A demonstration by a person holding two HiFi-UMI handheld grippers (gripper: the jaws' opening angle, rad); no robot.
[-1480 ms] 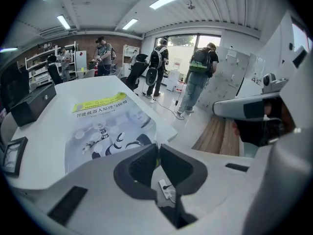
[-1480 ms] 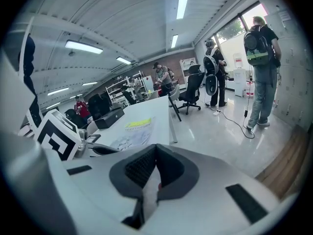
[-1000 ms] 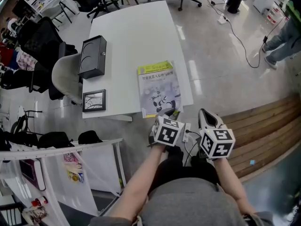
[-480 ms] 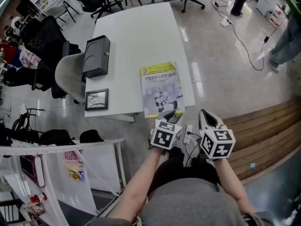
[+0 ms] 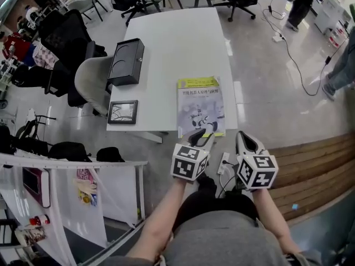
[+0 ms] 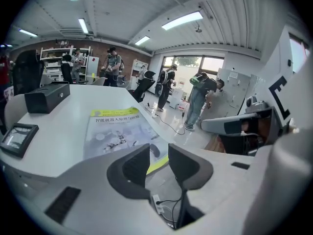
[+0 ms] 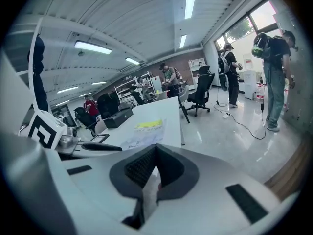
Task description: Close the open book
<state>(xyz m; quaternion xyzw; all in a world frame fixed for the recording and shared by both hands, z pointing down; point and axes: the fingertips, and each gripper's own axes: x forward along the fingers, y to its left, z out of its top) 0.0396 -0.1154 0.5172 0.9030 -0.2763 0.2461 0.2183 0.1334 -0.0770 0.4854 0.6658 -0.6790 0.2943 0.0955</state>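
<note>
While the closed book with a pale grey cover and a yellow band at its far end lay front cover up on the white rectangular table, both grippers were held short of the table's near edge. The book sat towards the table's near right corner, with its near end at or just over that edge. The left gripper pointed at the book's near end; its jaws had just been opening and stood apart, with nothing between the pads and only the book's near corner and the floor seen through the gap. The right gripper was to the right of the left one, clear of the book, and its jaws were closed together on nothing that could be made out. A black rectangular box stood along the table's left side, and a small black-framed flat panel lay at the near left corner, both well apart from the book. A grey-backed chair stood just beside the table's left edge. Several persons were seen standing in the room beyond the table in both gripper views.
</note>
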